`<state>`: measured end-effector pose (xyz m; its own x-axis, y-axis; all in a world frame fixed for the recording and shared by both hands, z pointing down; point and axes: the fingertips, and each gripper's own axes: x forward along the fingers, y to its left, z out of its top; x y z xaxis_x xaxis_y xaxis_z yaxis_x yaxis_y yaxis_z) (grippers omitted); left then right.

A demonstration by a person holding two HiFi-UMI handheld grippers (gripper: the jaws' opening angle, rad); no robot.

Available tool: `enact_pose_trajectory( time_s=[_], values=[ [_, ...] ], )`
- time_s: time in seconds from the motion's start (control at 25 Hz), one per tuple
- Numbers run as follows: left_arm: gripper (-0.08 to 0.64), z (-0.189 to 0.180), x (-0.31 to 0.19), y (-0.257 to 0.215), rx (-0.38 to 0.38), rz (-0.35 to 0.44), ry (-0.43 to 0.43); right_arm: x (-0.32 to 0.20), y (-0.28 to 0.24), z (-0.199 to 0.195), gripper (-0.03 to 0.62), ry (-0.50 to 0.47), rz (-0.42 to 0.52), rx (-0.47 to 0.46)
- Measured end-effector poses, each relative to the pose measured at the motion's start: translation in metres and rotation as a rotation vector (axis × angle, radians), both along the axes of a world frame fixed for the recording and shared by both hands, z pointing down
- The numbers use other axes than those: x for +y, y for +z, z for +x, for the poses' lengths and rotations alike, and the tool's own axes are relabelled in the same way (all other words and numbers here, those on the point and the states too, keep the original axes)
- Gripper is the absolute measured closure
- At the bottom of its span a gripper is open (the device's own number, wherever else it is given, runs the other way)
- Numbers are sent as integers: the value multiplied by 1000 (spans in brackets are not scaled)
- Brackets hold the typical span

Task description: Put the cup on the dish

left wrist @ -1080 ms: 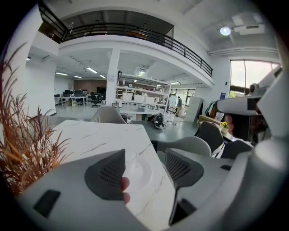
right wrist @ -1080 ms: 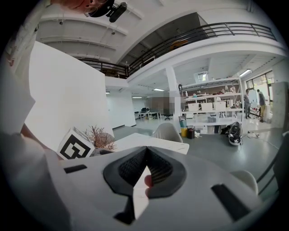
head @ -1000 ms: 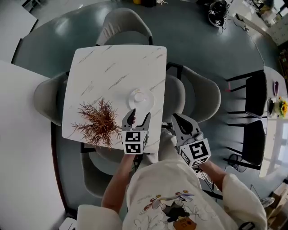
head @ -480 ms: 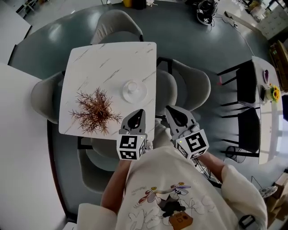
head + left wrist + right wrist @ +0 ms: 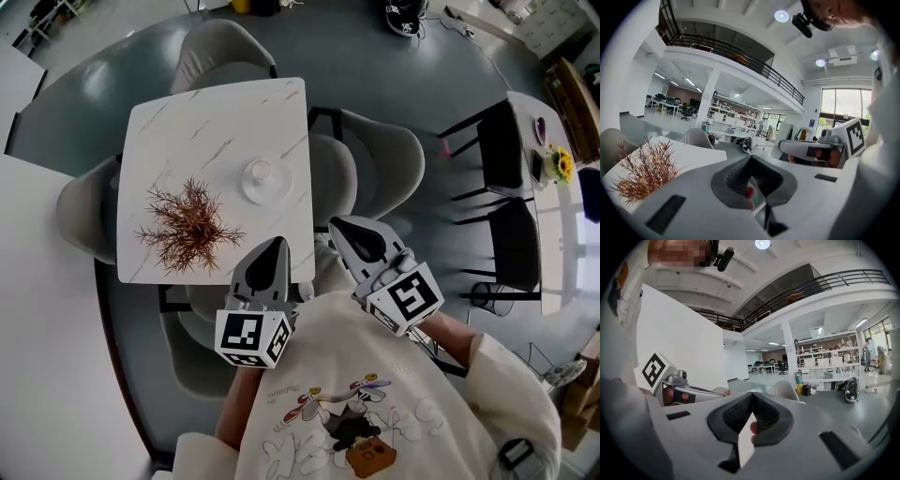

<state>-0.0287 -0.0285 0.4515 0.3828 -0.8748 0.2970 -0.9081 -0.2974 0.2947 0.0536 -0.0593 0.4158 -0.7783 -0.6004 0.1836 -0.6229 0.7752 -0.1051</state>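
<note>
1. Sitting on the round white dish [image 5: 279, 192], the small white cup [image 5: 259, 171] is near the right edge of the square white marbled table [image 5: 187, 122]
2. A dried reddish-brown branchy plant [image 5: 187, 225] lies on the table left of the dish, apart from it
3. The left gripper [image 5: 275, 251] hovers at the table's near edge, its jaws pressed together with nothing between them
4. The right gripper [image 5: 345, 231] is beside it, near a grey chair [image 5: 375, 169], its jaws likewise closed on nothing, well apart from the cup
</note>
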Motion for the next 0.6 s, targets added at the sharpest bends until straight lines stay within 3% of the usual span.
enact_pose_trajectory(
  time_s=[0.2, 0.36, 0.6],
  values=[
    [554, -5, 20, -32, -8, 52, -7, 17, -15, 2, 591, -82, 4, 16],
    [554, -1, 35, -29, -10, 53, -8, 27, -19, 7, 591, -71, 33, 46],
    [554, 19, 52, -29, -6, 40, 43, 34, -7, 19, 591, -29, -38, 40]
  ],
)
